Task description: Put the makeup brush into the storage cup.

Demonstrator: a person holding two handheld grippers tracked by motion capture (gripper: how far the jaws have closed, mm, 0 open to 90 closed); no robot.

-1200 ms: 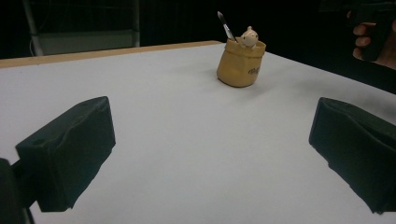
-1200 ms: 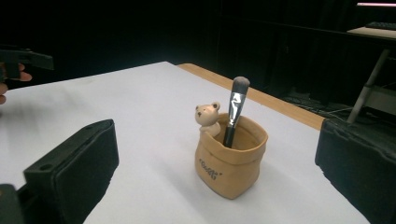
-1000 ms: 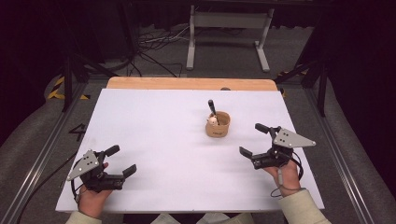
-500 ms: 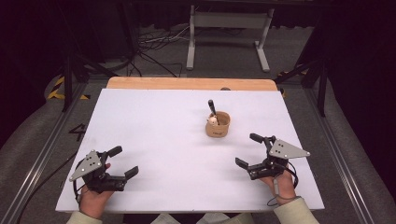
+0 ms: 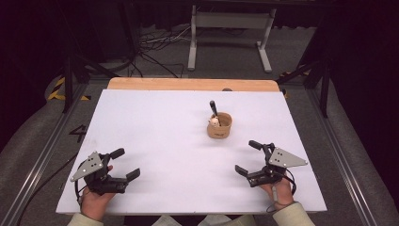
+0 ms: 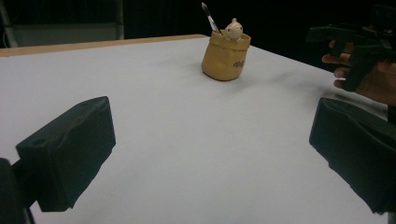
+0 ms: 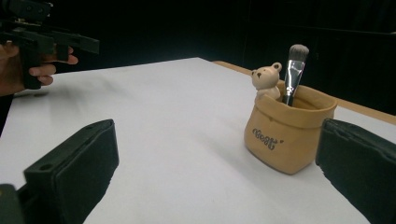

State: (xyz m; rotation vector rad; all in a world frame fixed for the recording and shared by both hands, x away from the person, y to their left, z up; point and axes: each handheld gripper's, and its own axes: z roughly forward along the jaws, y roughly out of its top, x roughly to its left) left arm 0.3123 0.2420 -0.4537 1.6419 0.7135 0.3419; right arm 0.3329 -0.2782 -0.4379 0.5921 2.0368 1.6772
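Note:
A tan sack-shaped holder (image 5: 219, 126) stands right of the middle of the white table (image 5: 160, 132). A small bear figure (image 7: 266, 79) sits on its rim and a makeup brush (image 7: 294, 70) stands upright inside it. My left gripper (image 5: 128, 163) is held near the front left corner, open, with nothing between its jaws. My right gripper (image 5: 244, 156) is held near the front right, also open and empty, a short way in front of the holder. In the left gripper view the holder (image 6: 226, 56) lies far ahead, past my left gripper (image 6: 212, 158). In the right gripper view the holder (image 7: 287, 140) lies close, just beyond my right gripper (image 7: 217, 172).
A wooden strip (image 5: 193, 84) runs along the table's far edge. Behind it stands a metal frame (image 5: 230, 37) on the floor, with cables (image 5: 150, 47) to its left. Metal rails (image 5: 42, 160) run along both sides of the table.
My right gripper has drawn back toward the table's near edge and a little left, still open. The left gripper has barely moved.

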